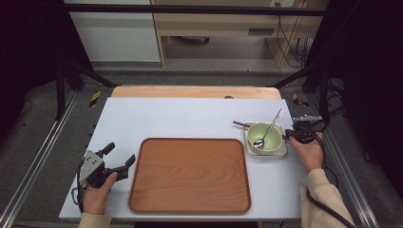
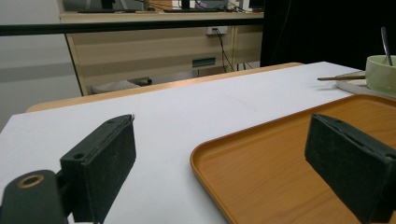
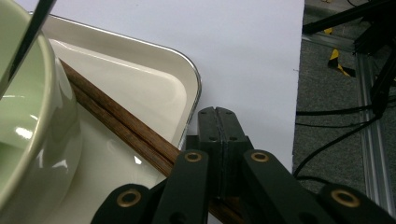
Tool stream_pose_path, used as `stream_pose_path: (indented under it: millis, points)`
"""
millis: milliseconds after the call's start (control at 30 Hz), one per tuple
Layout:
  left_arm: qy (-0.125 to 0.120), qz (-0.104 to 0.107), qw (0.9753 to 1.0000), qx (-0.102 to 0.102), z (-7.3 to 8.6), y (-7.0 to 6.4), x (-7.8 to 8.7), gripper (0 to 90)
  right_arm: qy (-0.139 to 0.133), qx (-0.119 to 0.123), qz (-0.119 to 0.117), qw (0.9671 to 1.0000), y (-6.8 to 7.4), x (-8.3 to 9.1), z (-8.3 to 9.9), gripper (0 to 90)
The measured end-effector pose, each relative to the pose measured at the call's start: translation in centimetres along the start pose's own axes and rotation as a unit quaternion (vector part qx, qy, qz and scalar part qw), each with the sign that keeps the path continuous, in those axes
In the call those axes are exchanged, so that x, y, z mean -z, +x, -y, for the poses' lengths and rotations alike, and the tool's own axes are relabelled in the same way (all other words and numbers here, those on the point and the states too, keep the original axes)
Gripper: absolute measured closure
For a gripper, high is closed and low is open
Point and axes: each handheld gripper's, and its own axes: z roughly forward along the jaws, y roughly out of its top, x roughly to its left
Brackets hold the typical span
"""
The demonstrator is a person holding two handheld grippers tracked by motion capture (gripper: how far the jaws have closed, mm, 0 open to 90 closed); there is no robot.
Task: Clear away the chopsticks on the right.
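Your green bowl (image 1: 264, 136) with a spoon (image 1: 269, 129) sits on the little white tray (image 1: 282, 152), chopsticks (image 3: 116, 122) alongside. Right gripper (image 3: 218, 116) is pinched closed on them; left gripper (image 1: 118, 160) gapes wide by the wooden tray (image 1: 190, 175).

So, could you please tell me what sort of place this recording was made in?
Probably a lab or office recording station: a white-topped table stands inside a black frame, cables hang by a wooden desk behind, and metal rails run along the floor.

A lab: black frame rails (image 1: 199, 9) around the table (image 1: 190, 114), loose cables (image 1: 290, 42), wall sockets (image 2: 218, 30).
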Motion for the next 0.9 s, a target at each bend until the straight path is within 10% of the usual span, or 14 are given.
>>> stream_pose_path:
  millis: [900]
  points:
    - [0.001, -0.001, 1.0000, -0.002, 0.0, 0.0, 0.0, 8.8, 0.000, -0.012, -0.024, 0.9996, -0.7, 1.3, 0.5, 90.0]
